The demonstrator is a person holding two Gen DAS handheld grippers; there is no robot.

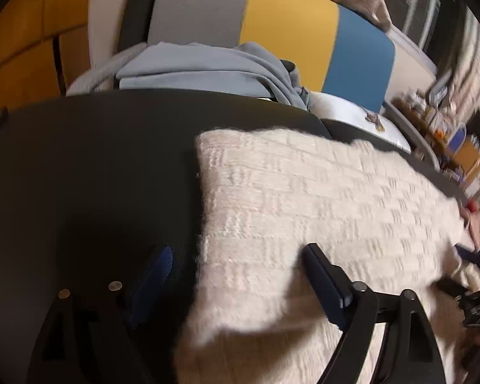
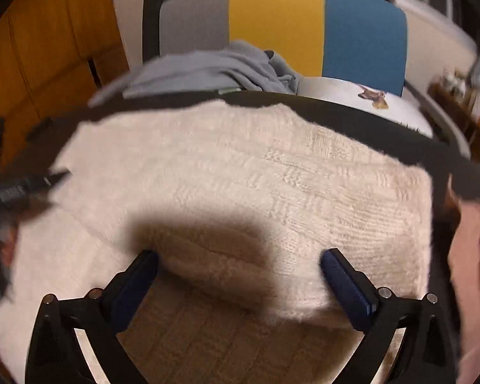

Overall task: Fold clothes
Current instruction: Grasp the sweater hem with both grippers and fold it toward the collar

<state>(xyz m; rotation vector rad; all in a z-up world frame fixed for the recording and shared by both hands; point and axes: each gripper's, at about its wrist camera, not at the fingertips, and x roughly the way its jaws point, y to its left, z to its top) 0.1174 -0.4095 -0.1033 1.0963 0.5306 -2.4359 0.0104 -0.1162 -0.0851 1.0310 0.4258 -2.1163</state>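
— Both claws stand wide open: our left gripper [image 1: 236, 275] straddles the left edge of the cream knit sweater [image 1: 320, 198], and our right gripper [image 2: 240, 275] spreads over a folded-up hump near the front. Neither holds anything.

— Where does the sweater lie?

— On the black table [image 1: 80, 166], partly folded, its far edge short of the table's rim. Beyond sit a grey garment [image 1: 201, 70] and a chair [image 1: 288, 32] striped grey, yellow and blue.

— What could go wrong for us?

— We judge the thick knit springy; if we pinch only the top layer, the fold could slide or open again.
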